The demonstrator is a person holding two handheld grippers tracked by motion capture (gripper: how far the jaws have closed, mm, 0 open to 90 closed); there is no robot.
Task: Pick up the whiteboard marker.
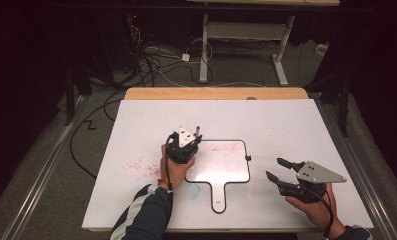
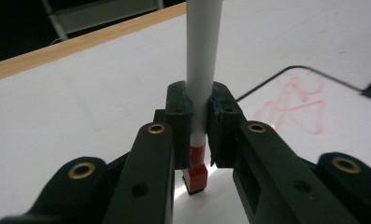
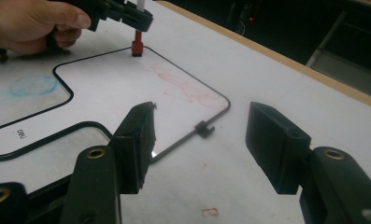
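In the left gripper view, the left gripper (image 2: pixel 199 140) has its jaws clamped on a marker (image 2: pixel 201 70), which stands upright between the two pads. The marker has a white barrel, a red collar and a red tip end pointing down at the surface just below the jaws. Past it lies the small handled whiteboard (image 2: pixel 342 112), black-edged, with red scribbles (image 2: pixel 295 105) on its face. The high view places the marker at the board's upper left corner, on the white table cover (image 1: pixel 286 125). The right gripper (image 3: pixel 199 140) hovers near the board's right edge with its jaws spread apart and nothing between them. A pale blue smudge (image 3: pixel 33 85) sits beside the board's handle.
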